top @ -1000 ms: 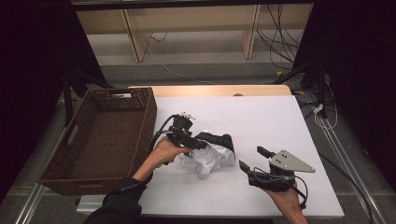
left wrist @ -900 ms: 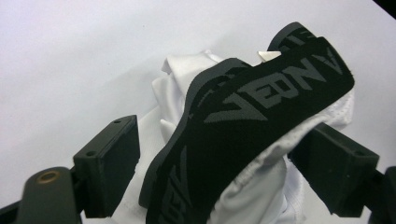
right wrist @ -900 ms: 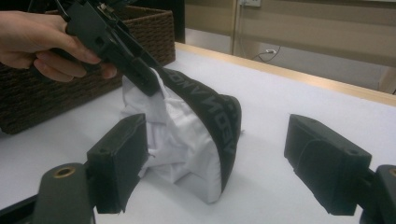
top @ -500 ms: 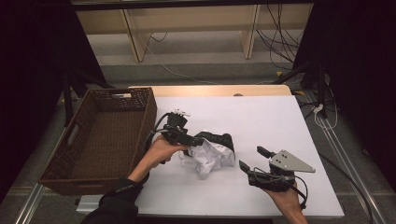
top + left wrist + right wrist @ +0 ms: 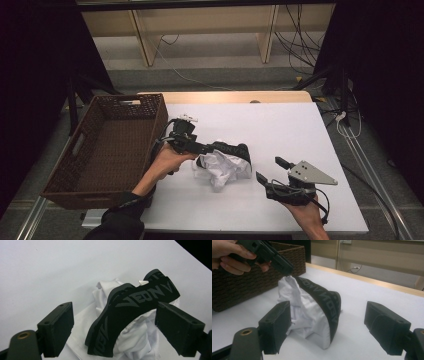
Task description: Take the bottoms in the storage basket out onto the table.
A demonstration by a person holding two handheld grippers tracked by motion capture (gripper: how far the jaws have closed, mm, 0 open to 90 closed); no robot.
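A crumpled white garment with a black lettered waistband (image 5: pixel 226 164) lies in the middle of the white table (image 5: pixel 280 120). My left gripper (image 5: pixel 210 148) reaches it from the left, open. In the left gripper view (image 5: pixel 117 330) the jaws stand wide apart on either side of the garment (image 5: pixel 130 307), with the waistband arching between them. My right gripper (image 5: pixel 270 169) stands open to the right of the garment, apart from it. In the right gripper view (image 5: pixel 332 332) the garment (image 5: pixel 312 305) lies just ahead, and the left gripper (image 5: pixel 283 265) comes down onto its top.
A brown wicker basket (image 5: pixel 159 117) stands at the table's left edge, close behind the left hand; I also see the basket (image 5: pixel 249 282) in the right gripper view. Shelving and cables lie on the floor beyond the table's far edge.
My left gripper has shifted slightly left, toward the basket, staying at the garment. The right gripper has not moved.
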